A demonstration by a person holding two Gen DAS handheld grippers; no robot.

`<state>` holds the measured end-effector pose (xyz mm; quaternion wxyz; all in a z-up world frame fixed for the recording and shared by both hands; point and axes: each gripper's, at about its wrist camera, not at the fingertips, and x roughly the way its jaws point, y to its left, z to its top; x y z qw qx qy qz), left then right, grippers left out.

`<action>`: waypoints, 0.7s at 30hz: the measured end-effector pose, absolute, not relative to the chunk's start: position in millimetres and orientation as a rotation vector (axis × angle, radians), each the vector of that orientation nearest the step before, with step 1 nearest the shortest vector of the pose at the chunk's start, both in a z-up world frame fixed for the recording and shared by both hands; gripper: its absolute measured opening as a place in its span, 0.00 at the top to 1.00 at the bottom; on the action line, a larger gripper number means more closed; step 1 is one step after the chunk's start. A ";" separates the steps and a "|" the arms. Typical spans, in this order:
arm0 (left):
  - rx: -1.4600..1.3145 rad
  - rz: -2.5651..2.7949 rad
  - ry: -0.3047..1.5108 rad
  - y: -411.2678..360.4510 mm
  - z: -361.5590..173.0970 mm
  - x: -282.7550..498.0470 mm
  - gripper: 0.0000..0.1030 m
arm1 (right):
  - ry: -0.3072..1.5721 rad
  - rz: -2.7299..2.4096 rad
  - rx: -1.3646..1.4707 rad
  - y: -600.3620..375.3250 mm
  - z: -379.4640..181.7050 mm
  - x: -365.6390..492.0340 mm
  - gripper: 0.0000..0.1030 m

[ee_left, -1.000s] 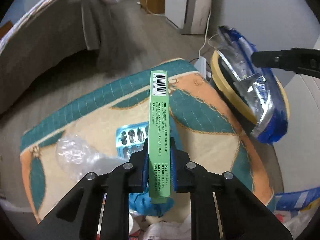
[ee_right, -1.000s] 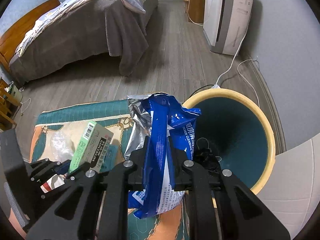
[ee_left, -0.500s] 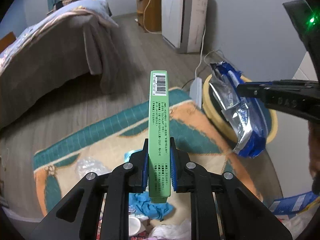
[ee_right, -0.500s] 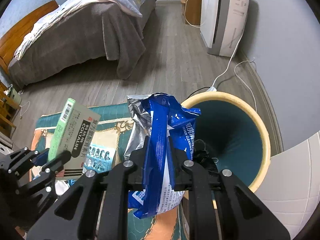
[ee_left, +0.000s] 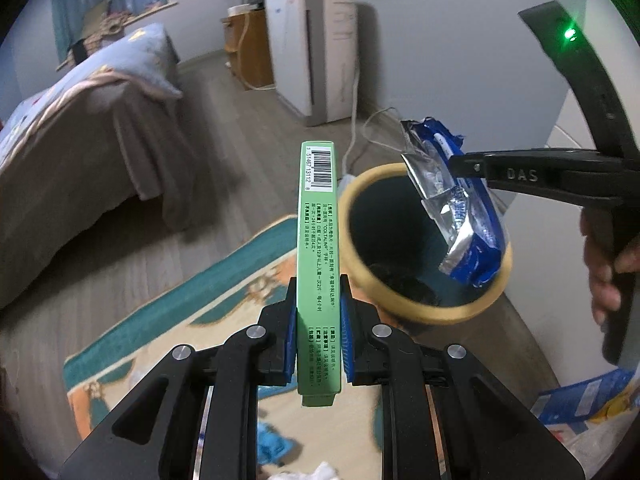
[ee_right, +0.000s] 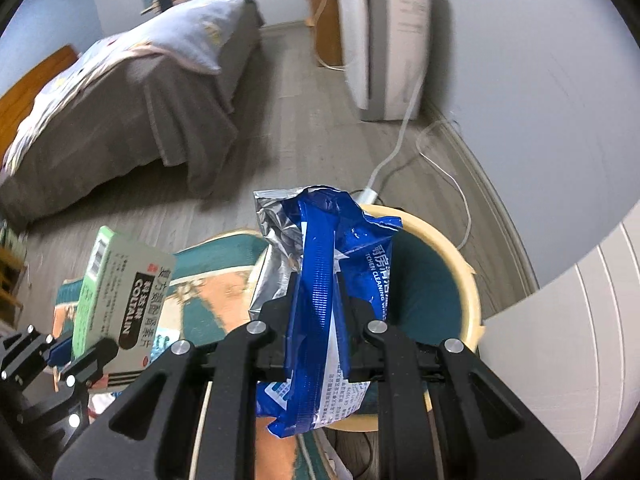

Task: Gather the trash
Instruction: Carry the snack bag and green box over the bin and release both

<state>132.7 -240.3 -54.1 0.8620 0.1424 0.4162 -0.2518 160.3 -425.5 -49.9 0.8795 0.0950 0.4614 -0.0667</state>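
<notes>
left gripper (ee_left: 318, 332) tilted down, jaws clamping green box (ee_left: 318, 240) | right gripper (ee_right: 318, 320) jaws clamping blue wrapper (ee_right: 320, 280) over bin (ee_right: 468, 276)

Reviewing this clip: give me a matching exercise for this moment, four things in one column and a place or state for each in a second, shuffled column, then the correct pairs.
Things:
1. flat green cardboard box
2. crumpled blue and silver foil wrapper
3. round bin with a yellow rim
4. patterned teal and orange rug

Places or states:
A. lies flat on the wooden floor
B. clamped in the left tongs
C. stands on the floor, open at the top
D. clamped in the right tongs, over the bin

Pairs: 1-B, 2-D, 3-C, 4-A
</notes>
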 end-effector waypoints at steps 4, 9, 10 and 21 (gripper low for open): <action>0.306 -0.601 0.879 -265.3 -58.2 134.2 0.82 | 0.971 -0.185 0.232 -446.8 -58.4 157.7 0.85; 0.345 -0.692 0.881 -294.4 -73.6 132.4 0.82 | 1.009 -0.240 0.256 -462.4 -77.2 158.3 0.85; 0.356 -0.711 0.885 -301.1 -78.7 132.3 0.82 | 1.020 -0.249 0.258 -464.6 -82.2 158.4 0.85; 0.414 -0.727 0.961 -337.5 -115.1 152.4 0.81 | 1.079 -0.322 0.289 -483.1 -112.4 153.4 0.85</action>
